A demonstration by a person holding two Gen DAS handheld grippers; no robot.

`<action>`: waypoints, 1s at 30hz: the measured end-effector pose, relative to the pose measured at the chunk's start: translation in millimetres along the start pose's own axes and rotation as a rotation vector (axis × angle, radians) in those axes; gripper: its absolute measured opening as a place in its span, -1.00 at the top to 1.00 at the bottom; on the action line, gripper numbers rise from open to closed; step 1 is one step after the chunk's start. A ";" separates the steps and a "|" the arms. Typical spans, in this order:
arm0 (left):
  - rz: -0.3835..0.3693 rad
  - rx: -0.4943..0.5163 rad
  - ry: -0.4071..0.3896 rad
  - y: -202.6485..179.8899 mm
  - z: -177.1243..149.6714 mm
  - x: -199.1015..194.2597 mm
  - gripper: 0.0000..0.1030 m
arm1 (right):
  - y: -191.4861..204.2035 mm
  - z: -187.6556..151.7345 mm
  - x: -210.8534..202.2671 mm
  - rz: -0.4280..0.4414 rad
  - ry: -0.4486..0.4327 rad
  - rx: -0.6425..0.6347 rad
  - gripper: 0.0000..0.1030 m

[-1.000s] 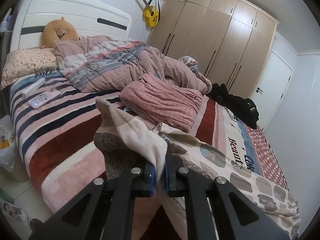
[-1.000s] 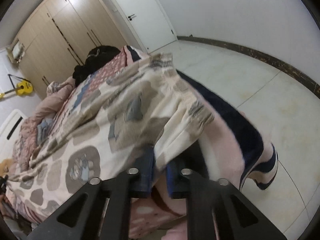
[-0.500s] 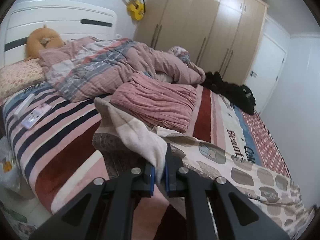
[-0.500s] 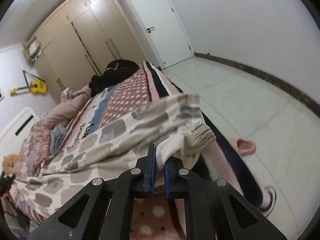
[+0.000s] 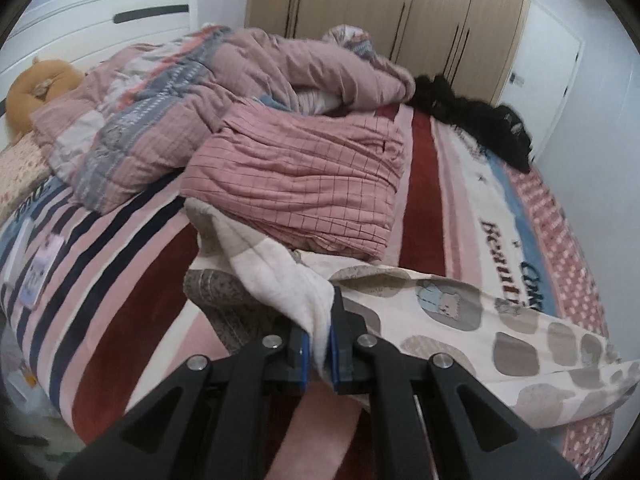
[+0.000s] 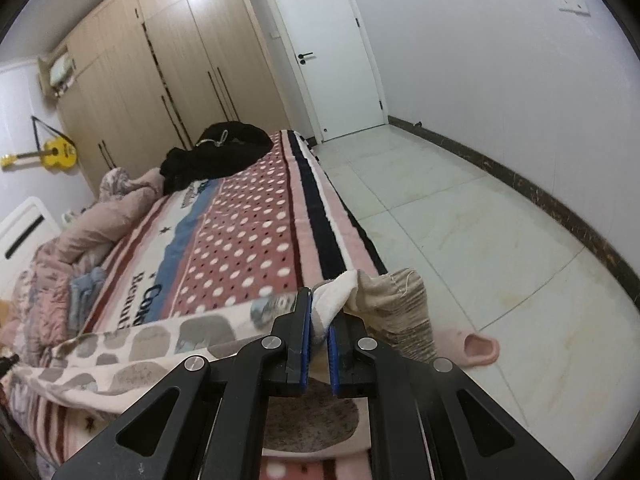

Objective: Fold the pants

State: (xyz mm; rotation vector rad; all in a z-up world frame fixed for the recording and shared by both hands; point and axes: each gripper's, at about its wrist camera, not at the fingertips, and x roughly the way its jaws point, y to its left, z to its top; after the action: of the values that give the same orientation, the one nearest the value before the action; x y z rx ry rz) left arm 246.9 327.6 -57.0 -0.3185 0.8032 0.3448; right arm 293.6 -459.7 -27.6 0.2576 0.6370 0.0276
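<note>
The cream pants (image 5: 460,320) with grey-brown patches and a bear print stretch across the near edge of the bed. My left gripper (image 5: 318,340) is shut on the waist end, where the white fleece lining (image 5: 264,264) folds out. My right gripper (image 6: 319,328) is shut on the cuff end of the pants (image 6: 152,344), with the ribbed cuff (image 6: 404,312) hanging to its right past the bed's foot. The cloth is held taut between the two grippers, just above the blanket.
A folded pink checked garment (image 5: 304,184) lies just beyond the pants. A crumpled pink quilt (image 5: 180,92) and black clothes (image 5: 472,120) lie farther back. The striped blanket (image 6: 248,240) covers the bed. A pink slipper (image 6: 476,350) lies on the tiled floor (image 6: 480,240). Wardrobes (image 6: 168,80) stand behind.
Both grippers have drawn the pants out flatter and lower over the bed. The right gripper swung its end out, so the cloth no longer fills its view.
</note>
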 end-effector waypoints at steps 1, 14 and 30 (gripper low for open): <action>0.004 0.005 0.033 -2.7 6.4 12.4 0.90 | 1.6 4.3 7.1 -0.006 0.007 -0.003 0.96; 0.087 0.048 0.231 -17.8 29.0 124.9 0.68 | 5.9 10.8 108.7 -0.098 0.156 -0.023 0.96; 0.076 0.146 0.038 -37.5 25.4 55.5 -0.17 | 30.4 2.5 97.6 -0.068 0.181 -0.096 0.07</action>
State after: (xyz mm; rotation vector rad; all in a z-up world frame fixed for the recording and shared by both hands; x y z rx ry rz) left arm 314.5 314.1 -76.2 -0.1582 0.8748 0.3503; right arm 375.2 -420.7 -75.1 0.1419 0.8218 0.0164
